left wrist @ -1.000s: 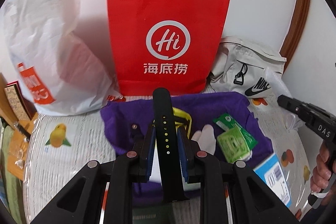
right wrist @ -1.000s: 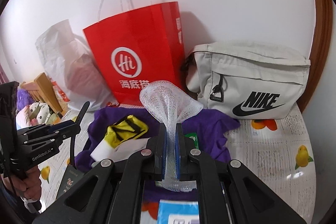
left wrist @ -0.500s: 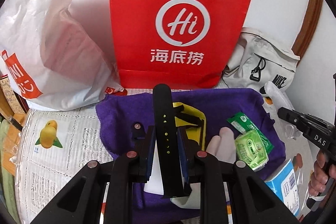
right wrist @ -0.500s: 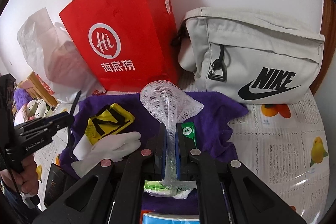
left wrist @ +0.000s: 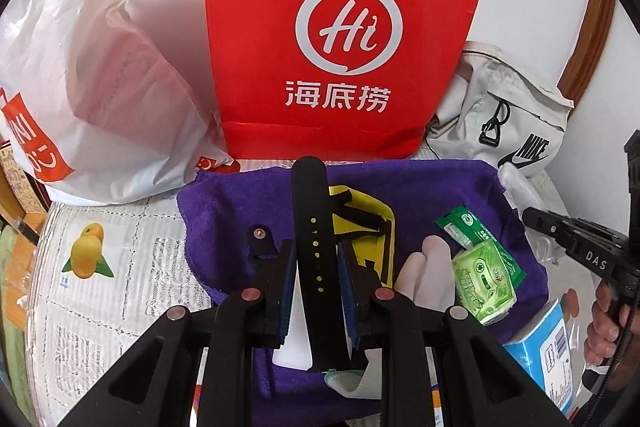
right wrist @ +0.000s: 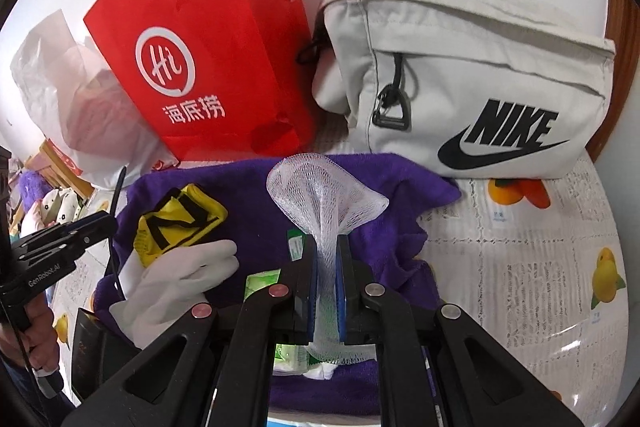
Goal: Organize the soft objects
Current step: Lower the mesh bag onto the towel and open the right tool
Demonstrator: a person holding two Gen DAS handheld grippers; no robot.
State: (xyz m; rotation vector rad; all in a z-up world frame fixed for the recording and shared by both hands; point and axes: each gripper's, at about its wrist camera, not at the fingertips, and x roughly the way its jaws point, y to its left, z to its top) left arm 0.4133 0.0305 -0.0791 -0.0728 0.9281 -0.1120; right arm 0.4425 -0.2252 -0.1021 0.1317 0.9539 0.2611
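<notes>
My left gripper [left wrist: 316,259] is shut on a black watch strap [left wrist: 310,195], which stands upright between its pads above a purple towel [left wrist: 420,195]. My right gripper [right wrist: 327,255] is shut on a white mesh net sleeve [right wrist: 324,191], whose top flares out above the pads. On the towel [right wrist: 248,187] lie a yellow pouch with black stripes [right wrist: 176,223], a white glove [right wrist: 176,287] and green packets [left wrist: 484,279]. A small dark strap piece [left wrist: 262,243] lies left of the left fingers.
A red paper bag [left wrist: 344,27] stands behind the towel against the wall. A white plastic bag [left wrist: 100,67] is to its left and a pale Nike bag [right wrist: 460,87] to its right. A blue box [left wrist: 548,351] sits at the towel's right edge. The fruit-print tablecloth [right wrist: 520,267] lies underneath.
Both grippers have sunk and moved in toward the towel and the bags, each keeping its hold. The bags now look larger and nearer.
</notes>
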